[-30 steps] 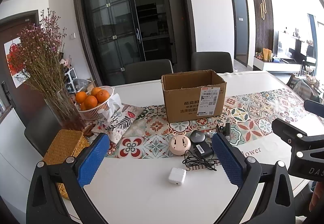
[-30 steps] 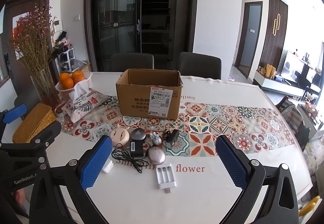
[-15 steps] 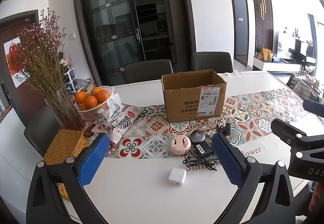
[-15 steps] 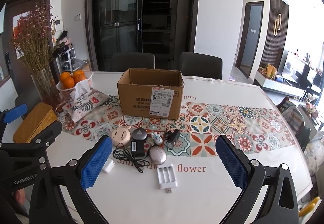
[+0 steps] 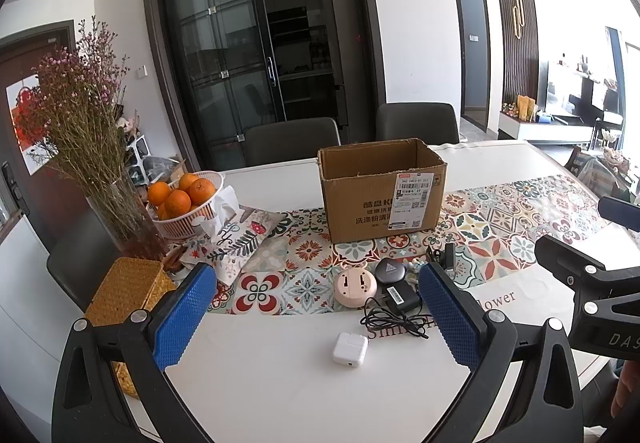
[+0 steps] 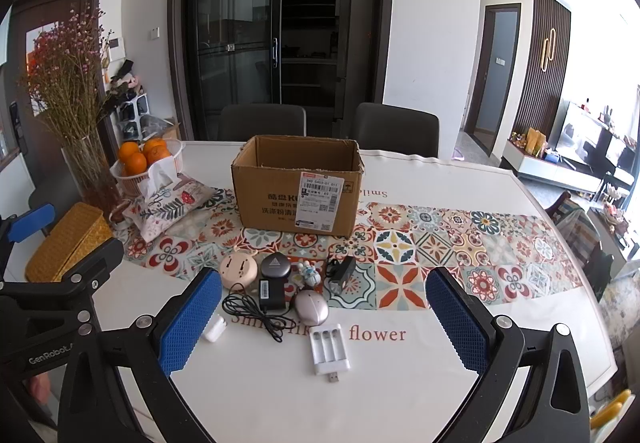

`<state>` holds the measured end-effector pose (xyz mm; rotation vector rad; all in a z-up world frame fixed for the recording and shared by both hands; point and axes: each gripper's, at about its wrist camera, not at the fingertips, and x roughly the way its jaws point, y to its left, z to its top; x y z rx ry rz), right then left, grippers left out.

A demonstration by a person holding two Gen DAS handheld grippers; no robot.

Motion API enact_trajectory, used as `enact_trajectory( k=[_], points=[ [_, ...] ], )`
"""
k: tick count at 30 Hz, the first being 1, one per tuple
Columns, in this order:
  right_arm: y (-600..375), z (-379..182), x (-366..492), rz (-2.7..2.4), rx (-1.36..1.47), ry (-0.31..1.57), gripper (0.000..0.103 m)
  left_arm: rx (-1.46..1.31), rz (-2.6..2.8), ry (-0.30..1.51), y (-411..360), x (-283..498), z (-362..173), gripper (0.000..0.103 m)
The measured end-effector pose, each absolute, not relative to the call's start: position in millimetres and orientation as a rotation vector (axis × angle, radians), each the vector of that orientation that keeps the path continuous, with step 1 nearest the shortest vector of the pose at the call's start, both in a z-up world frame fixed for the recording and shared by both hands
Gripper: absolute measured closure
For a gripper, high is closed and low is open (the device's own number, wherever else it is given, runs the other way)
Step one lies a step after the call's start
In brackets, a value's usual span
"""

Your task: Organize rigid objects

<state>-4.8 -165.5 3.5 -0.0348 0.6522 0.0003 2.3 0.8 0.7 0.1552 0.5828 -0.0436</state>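
Observation:
An open cardboard box (image 5: 380,189) (image 6: 298,185) stands mid-table on the patterned runner. In front of it lie small items: a pink round device (image 5: 355,283) (image 6: 239,269), a black rounded case (image 6: 276,266), a black adapter with cable (image 6: 271,295), a small figurine (image 6: 309,274), a black plug (image 6: 340,271), a pinkish mouse (image 6: 311,307), a white battery charger (image 6: 330,350) and a white cube charger (image 5: 350,348). My left gripper (image 5: 320,317) is open and empty, short of the cube charger. My right gripper (image 6: 324,317) is open and empty above the battery charger.
At the left stand a vase of dried flowers (image 5: 120,211), a basket of oranges (image 5: 188,209), a floral tissue pouch (image 5: 236,239) and a woven yellow box (image 5: 124,295). Two chairs (image 6: 260,121) stand behind the white table (image 6: 400,395).
The right wrist view has shifted very slightly; nothing on the table has moved and both grippers stay open.

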Motion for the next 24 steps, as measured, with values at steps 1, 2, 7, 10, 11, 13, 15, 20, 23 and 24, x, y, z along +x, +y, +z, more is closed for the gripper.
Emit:
enact_trajectory(
  k=[1,2,7,10,11,13,15,20,23,24],
  points=[
    [-165.2,3.6,-4.6,0.001,-0.035,0.653,0.001,0.156,-0.044,0.583,0.8,2.7,0.7,0.000],
    [-165.4,3.5,-5.0,0.000,-0.035,0.653,0.001,0.155,-0.045,0.582,0.7,2.8,0.7,0.000],
    [-166.0,3.6,-5.2,0.001,-0.034,0.656,0.001,0.156,-0.044,0.583,0.6,3.9,0.9,0.000],
    [-166.1,3.2,-5.5,0.002,-0.034,0.656,0.001,0.155,-0.045,0.583,0.6,3.4,0.7,0.000],
    [-166.0,3.4,-5.6,0.002,-0.034,0.656,0.001,0.155,-0.045,0.583,0.6,4.0,0.7,0.000],
    [-166.0,3.3,-5.7,0.001,-0.035,0.656,0.001,0.155,-0.045,0.583,0.3,3.3,0.5,0.000],
    [-166.1,3.2,-5.3,0.002,-0.034,0.657,0.001,0.156,-0.046,0.583,0.1,3.8,0.5,0.000],
    [-166.0,2.9,-5.7,0.001,-0.033,0.659,0.001,0.153,-0.053,0.584,0.2,4.6,-0.3,0.000],
    [-165.5,1.2,-6.4,0.002,-0.033,0.662,0.001,0.152,-0.056,0.585,2.2,3.6,-1.9,0.000],
    [-165.1,0.4,-6.5,0.003,-0.033,0.664,0.001,0.152,-0.056,0.586,2.5,3.8,-2.2,0.000]
  ],
)
